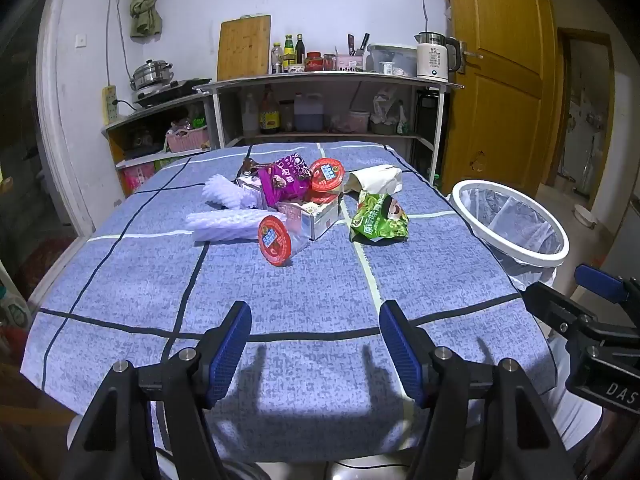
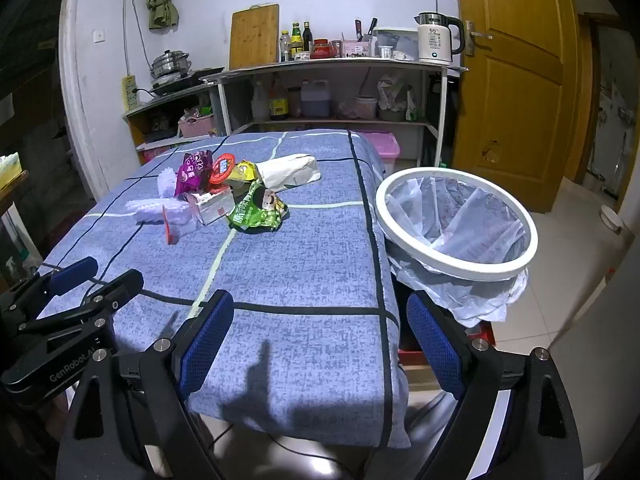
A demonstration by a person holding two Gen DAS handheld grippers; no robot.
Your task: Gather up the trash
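Note:
A pile of trash lies mid-table on the blue checked cloth point(image 1: 304, 280): a green snack bag point(image 1: 380, 218) point(image 2: 258, 210), a red-lidded cup point(image 1: 274, 240) on its side, a second red-lidded cup point(image 1: 327, 176), a purple wrapper point(image 1: 286, 180) point(image 2: 192, 172), white foam netting point(image 1: 224, 216), a small carton point(image 1: 316, 218) and a white paper bag point(image 1: 374, 178) point(image 2: 288, 170). A white-rimmed bin with a clear liner point(image 2: 456, 224) point(image 1: 510, 220) stands at the table's right edge. My left gripper point(image 1: 314, 346) is open and empty above the near table. My right gripper point(image 2: 320, 344) is open and empty over the near right corner.
Shelves with bottles, a kettle point(image 1: 434, 58), a cutting board point(image 1: 244, 46) and a pot stand against the back wall. A wooden door point(image 1: 496, 76) is at the right. A pink lidded box point(image 2: 384, 146) sits on the floor beyond the table.

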